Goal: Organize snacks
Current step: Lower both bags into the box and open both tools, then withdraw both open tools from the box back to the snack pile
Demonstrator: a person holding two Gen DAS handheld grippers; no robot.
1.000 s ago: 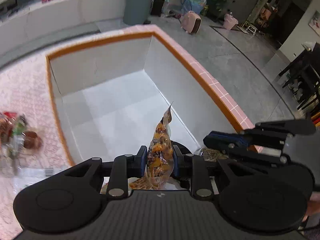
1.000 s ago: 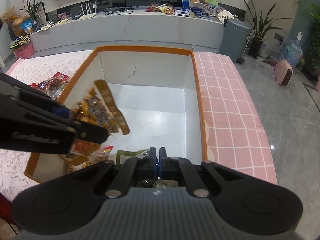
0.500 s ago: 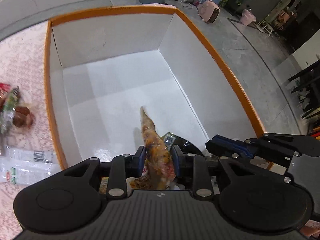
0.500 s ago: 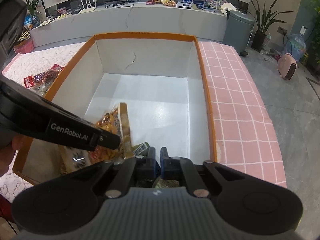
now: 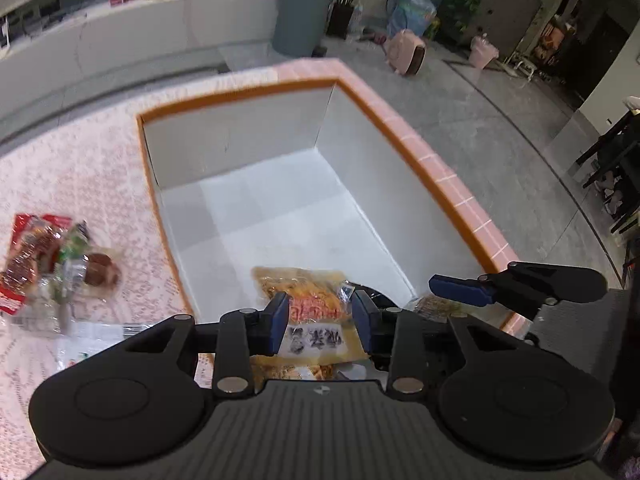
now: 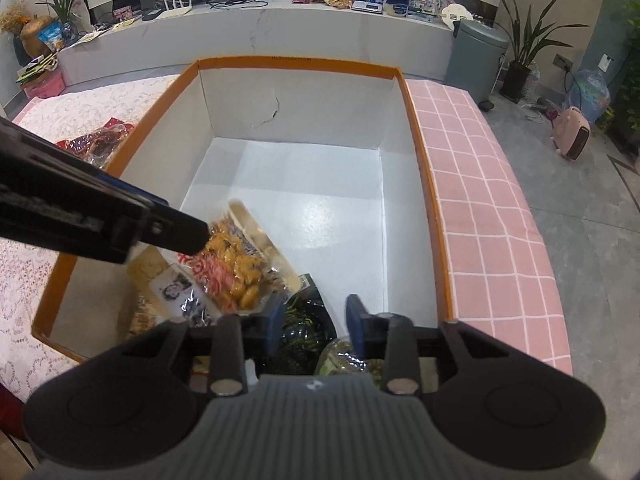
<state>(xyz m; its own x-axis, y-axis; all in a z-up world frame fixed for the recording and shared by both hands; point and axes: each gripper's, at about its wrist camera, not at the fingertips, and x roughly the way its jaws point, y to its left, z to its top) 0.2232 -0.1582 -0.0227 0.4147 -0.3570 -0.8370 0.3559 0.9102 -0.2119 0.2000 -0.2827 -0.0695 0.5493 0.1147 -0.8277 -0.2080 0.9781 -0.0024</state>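
Note:
A white box with an orange rim [image 5: 440, 192] [image 6: 424, 152] stands on the table. An orange snack bag [image 5: 308, 304] [image 6: 236, 264] lies flat at the box's near end on other packets. My left gripper [image 5: 320, 316] is open above it, the bag showing between its fingers; it appears released. My right gripper [image 6: 314, 320] is open above a dark packet [image 6: 304, 336] in the box's near corner and holds nothing. The right gripper also shows in the left wrist view [image 5: 460, 290], and the left gripper's finger crosses the right wrist view [image 6: 100, 216].
Loose snack packets [image 5: 44, 260] [image 6: 96, 144] lie on the lace cloth left of the box. A pink checked cloth [image 6: 480, 200] covers the table to the right, up to its edge. Beyond are a grey bin [image 6: 476, 60] and a long counter [image 6: 248, 24].
My left gripper opened and the orange bag dropped flat into the box. My right gripper opened too. The left gripper has pulled back and up.

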